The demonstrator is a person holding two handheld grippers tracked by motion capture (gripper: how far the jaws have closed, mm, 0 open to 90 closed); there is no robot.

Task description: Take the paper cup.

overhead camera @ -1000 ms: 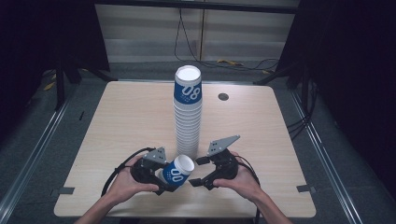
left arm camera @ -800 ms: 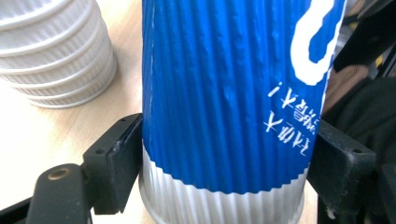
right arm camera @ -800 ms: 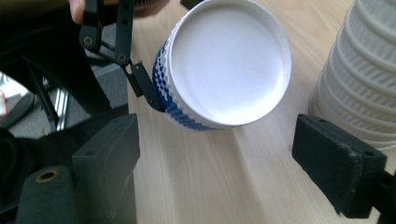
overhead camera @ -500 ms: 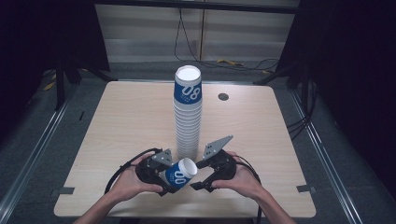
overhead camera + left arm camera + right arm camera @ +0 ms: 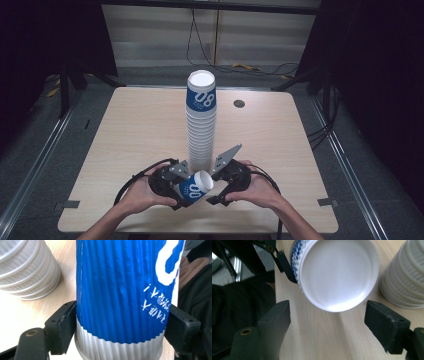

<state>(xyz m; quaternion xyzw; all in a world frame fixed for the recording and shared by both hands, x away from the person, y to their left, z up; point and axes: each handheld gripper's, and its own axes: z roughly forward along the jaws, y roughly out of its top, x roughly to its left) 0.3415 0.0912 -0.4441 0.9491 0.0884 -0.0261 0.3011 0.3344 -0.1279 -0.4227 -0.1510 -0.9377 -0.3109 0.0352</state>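
Note:
A blue ribbed paper cup (image 5: 194,186) with white lettering lies on its side above the table's front edge. My left gripper (image 5: 184,192) is shut on it, its jaws pressing both sides of the cup (image 5: 125,290) near its white band. The cup's flat white end (image 5: 338,272) faces my right gripper (image 5: 332,322), whose jaws stand apart on either side, just short of it and not touching. Those jaws have just been opening. In the high view the right gripper (image 5: 218,187) sits right of the cup. A tall stack of upturned cups (image 5: 201,127) stands just behind.
The base of the stack (image 5: 27,270) is beside the held cup, and shows at the right gripper view's right edge (image 5: 404,277). A small dark round disc (image 5: 239,103) sits in the light wooden table (image 5: 125,130) at the back right. Cables trail from both grippers.
Both hands have stayed nearly in place at the front edge. The cup remains in the left gripper, sunk and shifted right by a trifle.

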